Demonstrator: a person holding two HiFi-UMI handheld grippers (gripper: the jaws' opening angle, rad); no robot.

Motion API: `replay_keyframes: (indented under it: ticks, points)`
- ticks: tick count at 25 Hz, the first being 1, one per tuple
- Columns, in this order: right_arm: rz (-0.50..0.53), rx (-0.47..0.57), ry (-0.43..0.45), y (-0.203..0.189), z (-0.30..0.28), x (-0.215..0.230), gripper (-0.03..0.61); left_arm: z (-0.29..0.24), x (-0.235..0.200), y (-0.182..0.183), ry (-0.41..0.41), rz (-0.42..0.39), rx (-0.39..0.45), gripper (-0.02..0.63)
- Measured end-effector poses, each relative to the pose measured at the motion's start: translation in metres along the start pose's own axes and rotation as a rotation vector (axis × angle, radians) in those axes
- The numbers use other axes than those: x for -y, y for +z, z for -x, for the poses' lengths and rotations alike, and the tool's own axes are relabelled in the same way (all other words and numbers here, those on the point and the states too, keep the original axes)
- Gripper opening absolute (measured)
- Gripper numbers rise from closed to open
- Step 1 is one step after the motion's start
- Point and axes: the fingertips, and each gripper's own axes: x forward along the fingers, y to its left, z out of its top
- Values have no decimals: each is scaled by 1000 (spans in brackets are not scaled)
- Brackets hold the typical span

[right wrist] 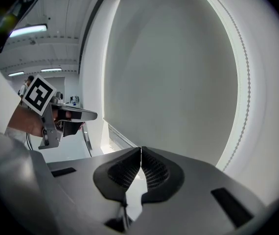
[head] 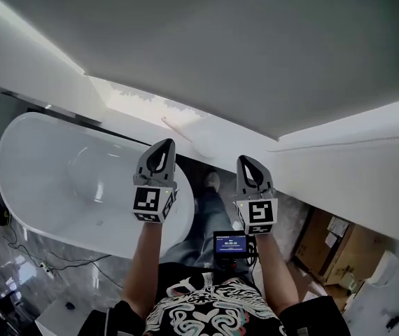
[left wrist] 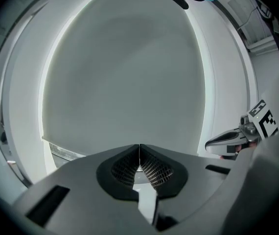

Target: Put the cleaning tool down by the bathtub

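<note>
A white oval bathtub fills the left of the head view. My left gripper is raised over the tub's right end, jaws shut with nothing between them. My right gripper is held level with it, a little to the right, also shut and empty. In the left gripper view the jaw pads meet on a closed seam, and the right gripper shows at the right edge. In the right gripper view the pads touch too. I see no cleaning tool that I can identify; a thin pale stick lies on the white ledge behind the tub.
A large grey wall panel stands straight ahead of both grippers. Cardboard boxes sit at the lower right. Cables trail over the grey floor left of the tub. A small screen hangs at the person's waist.
</note>
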Motion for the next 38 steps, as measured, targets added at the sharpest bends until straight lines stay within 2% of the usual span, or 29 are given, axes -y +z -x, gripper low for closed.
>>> replay_keyframes:
  ticks: [6, 12, 23, 28, 38]
  points:
    - [-89, 74, -18, 30, 27, 4, 28, 27, 7, 27, 7, -18, 38, 17]
    - [-23, 106, -39, 58, 43, -2, 28, 46, 10, 55, 2, -38, 86, 17]
    - [-92, 249, -76, 107, 81, 0, 28, 69, 17, 105, -3, -70, 176, 17]
    - [-34, 243, -90, 121, 89, -6, 28, 80, 22, 119, -15, -78, 201, 17]
    - [-27, 257, -106, 136, 91, -15, 28, 86, 10, 139, 5, -95, 233, 17]
